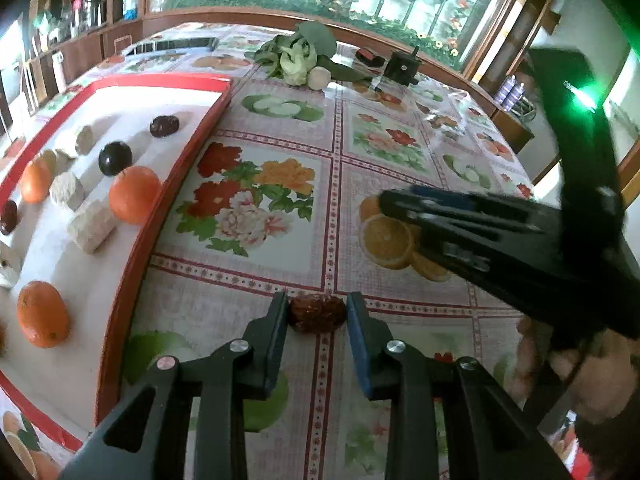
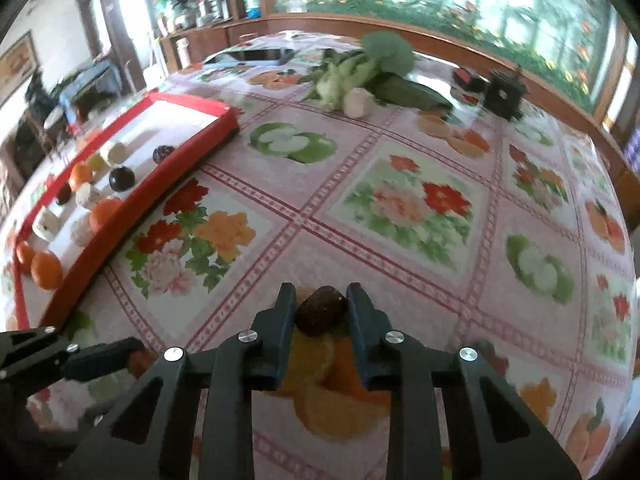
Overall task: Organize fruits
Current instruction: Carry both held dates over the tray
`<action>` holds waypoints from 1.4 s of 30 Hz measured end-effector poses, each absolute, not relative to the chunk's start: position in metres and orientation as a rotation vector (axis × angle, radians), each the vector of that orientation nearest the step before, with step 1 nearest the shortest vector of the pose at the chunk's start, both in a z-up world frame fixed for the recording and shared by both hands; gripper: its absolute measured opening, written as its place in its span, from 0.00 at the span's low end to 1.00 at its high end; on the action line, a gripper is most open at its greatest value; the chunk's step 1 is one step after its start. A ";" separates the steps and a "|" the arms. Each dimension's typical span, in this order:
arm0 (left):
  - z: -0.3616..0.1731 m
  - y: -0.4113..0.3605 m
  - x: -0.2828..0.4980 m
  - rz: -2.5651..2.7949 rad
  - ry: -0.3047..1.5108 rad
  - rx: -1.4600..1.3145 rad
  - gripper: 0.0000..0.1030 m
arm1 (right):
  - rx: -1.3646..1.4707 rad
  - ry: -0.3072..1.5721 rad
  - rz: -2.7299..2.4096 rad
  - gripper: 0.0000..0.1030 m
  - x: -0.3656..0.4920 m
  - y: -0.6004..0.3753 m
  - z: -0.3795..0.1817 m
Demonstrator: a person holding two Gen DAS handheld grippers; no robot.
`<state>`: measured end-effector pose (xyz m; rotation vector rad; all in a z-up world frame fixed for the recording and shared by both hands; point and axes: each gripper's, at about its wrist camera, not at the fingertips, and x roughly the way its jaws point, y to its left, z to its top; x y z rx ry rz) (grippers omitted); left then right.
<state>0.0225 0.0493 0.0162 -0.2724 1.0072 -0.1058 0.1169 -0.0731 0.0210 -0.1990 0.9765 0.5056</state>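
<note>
My left gripper [image 1: 318, 314] is shut on a wrinkled red date [image 1: 317, 314] just above the flowered tablecloth. My right gripper [image 2: 321, 310] is shut on a dark brown date [image 2: 320, 311], held over a printed orange picture. The right gripper also shows in the left wrist view [image 1: 386, 200], to the right and ahead. A red-rimmed white tray [image 1: 160, 216] on the left holds oranges [image 1: 134, 194], a dark plum [image 1: 115, 157], a date [image 1: 164, 125] and pale blocks [image 1: 93, 225]. The tray also shows in the right wrist view [image 2: 192, 148].
Leafy greens and a pale bulb [image 1: 298, 60] lie at the table's far side, with a small black box [image 1: 402, 67] beside them. A wooden ledge and a flowered mural run behind the table. Shelves with bottles stand at the far left.
</note>
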 end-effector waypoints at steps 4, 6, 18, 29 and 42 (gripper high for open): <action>0.016 0.051 0.018 -0.142 1.014 -0.291 0.32 | -0.131 0.977 0.486 0.25 0.101 -0.094 0.030; 0.017 0.049 0.014 -0.160 1.015 -0.291 0.32 | -0.106 0.982 0.468 0.25 0.093 -0.103 0.031; 0.028 0.037 0.011 -0.200 1.016 -0.233 0.32 | 0.010 1.037 0.332 0.25 0.055 -0.137 0.024; 0.043 0.063 0.007 -0.179 0.979 -0.248 0.32 | 0.002 1.022 0.323 0.25 0.043 -0.112 0.040; 0.059 0.125 -0.003 -0.110 0.923 -0.283 0.31 | -0.071 1.001 0.426 0.25 0.042 -0.031 0.057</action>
